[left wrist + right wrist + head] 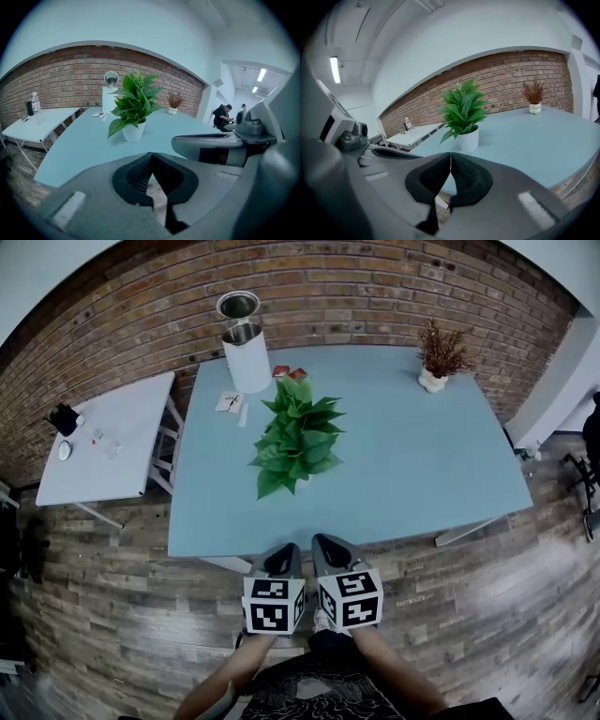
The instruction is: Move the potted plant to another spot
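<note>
- A brick wall [375,287] is running along behind the desk's far edge, right across the back.
- A wooden plank floor [487,606] is spreading out round the desk on every side that shows.
- The desk [422,484], broad and pale blue, is filling the middle of the head view.
- A white side table [108,451] is standing just off the desk's left end, apart from it, and it is carrying a bottle [34,101] and a few small bits too tiny to name.
- The potted plant [296,439], leafy green in a white pot, is standing upright on the desk, a little left of its centre and about midway between the near and far edges, well apart from both grippers.
- A white bin [247,352] with its round lid tipped up is sitting at the desk's far left corner.
- The left gripper [281,557] is hovering at the desk's near edge, and its fingers [136,174] are pressing together with nothing between them.
- The right gripper [330,549] is hanging just beside it at that same near edge, its fingers [469,176] meeting tip to tip, nothing held there either.
- A dried sprig [437,360] in a small white pot is sitting towards the desk's far right corner.
- Some papers [232,402] are lying on the desk near its far left corner.
</note>
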